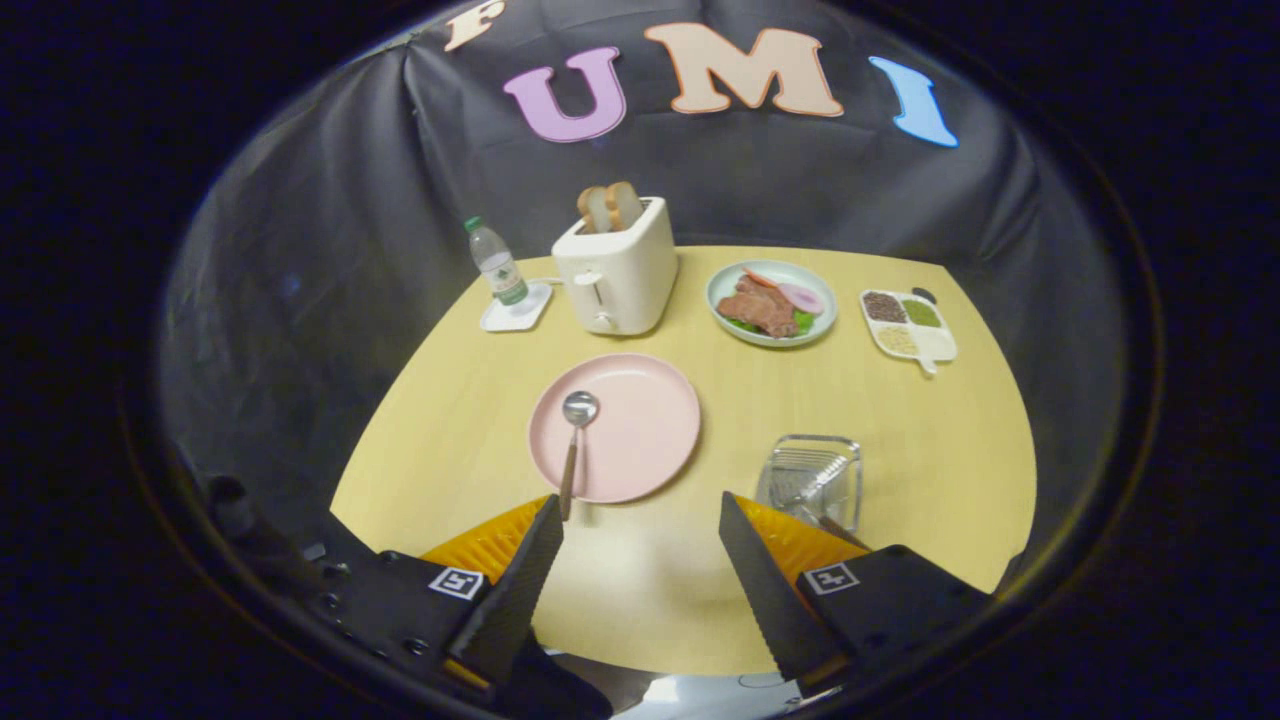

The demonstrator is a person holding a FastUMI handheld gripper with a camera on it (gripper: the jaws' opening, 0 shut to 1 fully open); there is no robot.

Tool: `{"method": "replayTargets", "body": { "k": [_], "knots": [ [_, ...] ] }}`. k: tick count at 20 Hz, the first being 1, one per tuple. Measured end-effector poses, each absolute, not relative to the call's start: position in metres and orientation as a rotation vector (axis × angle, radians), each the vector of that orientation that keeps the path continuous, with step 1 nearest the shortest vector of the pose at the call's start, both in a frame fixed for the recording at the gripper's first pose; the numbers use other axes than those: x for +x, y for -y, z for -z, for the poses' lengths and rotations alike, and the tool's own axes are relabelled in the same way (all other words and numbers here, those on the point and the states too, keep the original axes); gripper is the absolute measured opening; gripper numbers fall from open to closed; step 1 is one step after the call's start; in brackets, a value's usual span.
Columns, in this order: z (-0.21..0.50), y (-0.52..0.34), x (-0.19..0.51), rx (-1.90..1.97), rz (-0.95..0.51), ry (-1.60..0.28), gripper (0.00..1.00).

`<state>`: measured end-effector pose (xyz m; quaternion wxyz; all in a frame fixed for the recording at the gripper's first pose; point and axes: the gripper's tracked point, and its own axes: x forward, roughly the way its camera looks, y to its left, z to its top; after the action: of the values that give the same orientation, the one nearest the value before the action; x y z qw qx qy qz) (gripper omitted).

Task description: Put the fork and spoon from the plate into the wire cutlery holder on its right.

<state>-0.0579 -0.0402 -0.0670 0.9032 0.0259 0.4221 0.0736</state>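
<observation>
Gripper [640,520] open and empty above the table's [900,420] near edge, spoon [573,450] on the plate [640,420] with its handle over the near rim, easy to pinch; fork [815,490] apparently already in the holder [812,480] nearby.

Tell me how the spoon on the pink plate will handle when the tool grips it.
The spoon looks rigid, probably metal with a darker handle, so it should not flex. Its shiny bowl suggests a slick surface; a grip on the handle seems safer. It lies flat with its handle end over the pink plate rim, so it may pivot or slide if nudged. The tool is open, short of it.
</observation>
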Motion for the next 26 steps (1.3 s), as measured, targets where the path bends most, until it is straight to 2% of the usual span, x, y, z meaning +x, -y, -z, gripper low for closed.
{"method": "replayTargets", "body": {
  "k": [10,15,26],
  "knots": [
    [0.135,-0.024,-0.022,0.145,-0.157,-0.759,0.97],
    [0.175,-0.04,-0.023,0.132,-0.152,-0.812,0.95],
    [0.204,-0.04,-0.024,-0.066,-0.165,-0.856,0.56]
  ]
}}
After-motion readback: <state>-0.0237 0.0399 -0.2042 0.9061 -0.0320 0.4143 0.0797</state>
